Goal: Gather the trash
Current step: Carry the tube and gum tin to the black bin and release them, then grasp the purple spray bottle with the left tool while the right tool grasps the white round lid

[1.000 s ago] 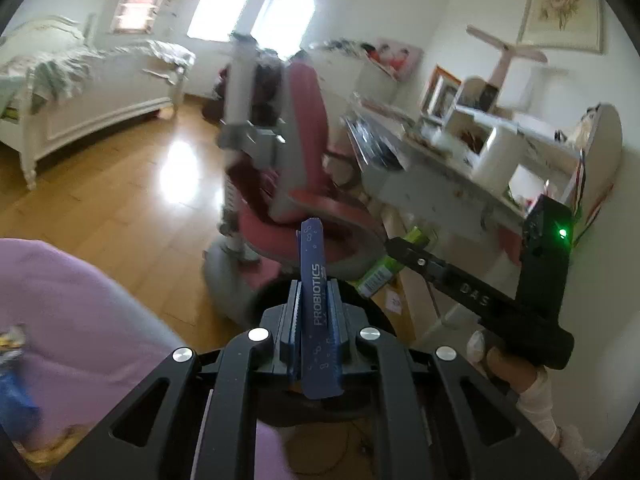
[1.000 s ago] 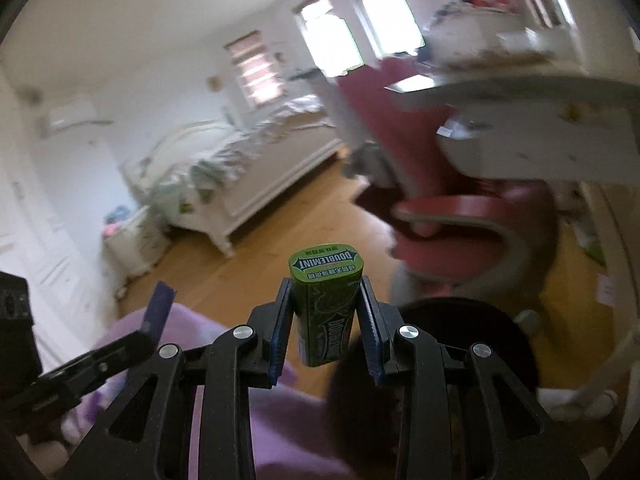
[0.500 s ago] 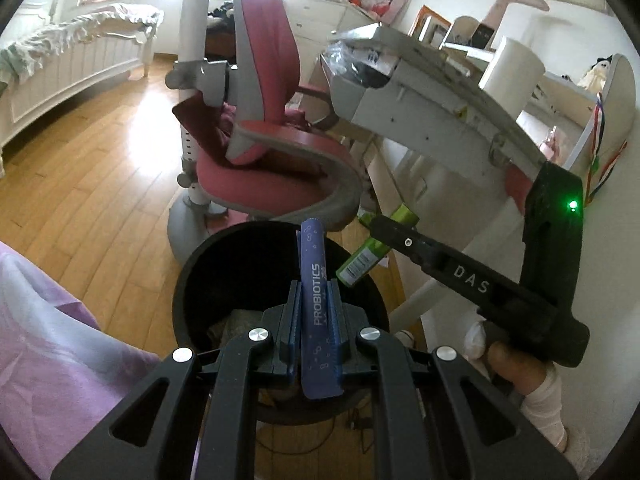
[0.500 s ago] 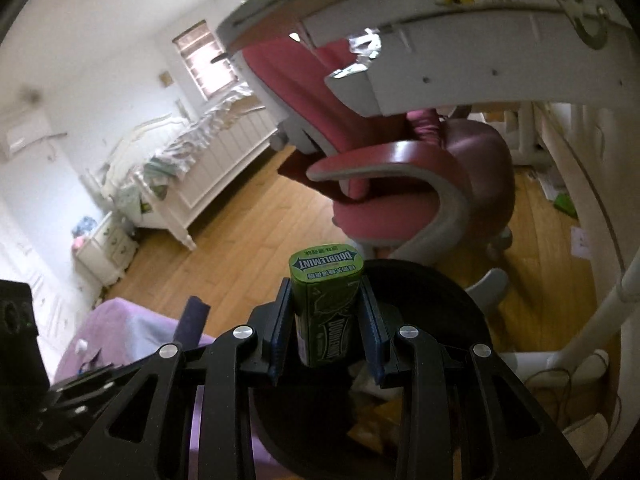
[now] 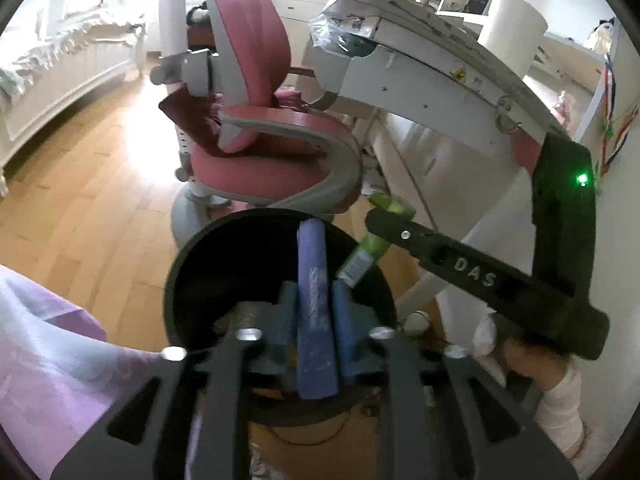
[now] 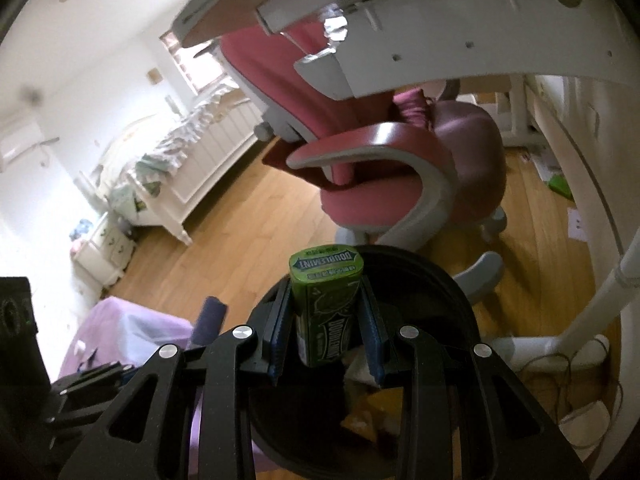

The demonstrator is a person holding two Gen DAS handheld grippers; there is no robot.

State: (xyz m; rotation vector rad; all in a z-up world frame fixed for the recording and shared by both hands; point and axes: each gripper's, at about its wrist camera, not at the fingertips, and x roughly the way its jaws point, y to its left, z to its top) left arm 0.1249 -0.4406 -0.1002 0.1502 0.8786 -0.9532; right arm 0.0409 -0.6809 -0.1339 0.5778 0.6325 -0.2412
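Trash sits in both tools, right over the round black bin [image 5: 180,280]. The left tool [image 5: 316,320] pinches a long blue packet [image 5: 314,300] between its blue pads, and the packet points out over the bin's dark mouth. The right tool [image 6: 326,320] squeezes a green gum box [image 6: 326,300] that stands up straight, also above the bin [image 6: 448,292]. In the left view, the green box [image 5: 362,256] pokes out near the bin's rim. A pink chair [image 5: 256,120] stands just behind the bin on the wood floor [image 5: 80,200]. A white bench [image 5: 432,72] reaches over the chair. A purple cloth [image 5: 60,360] lies beside the bin.
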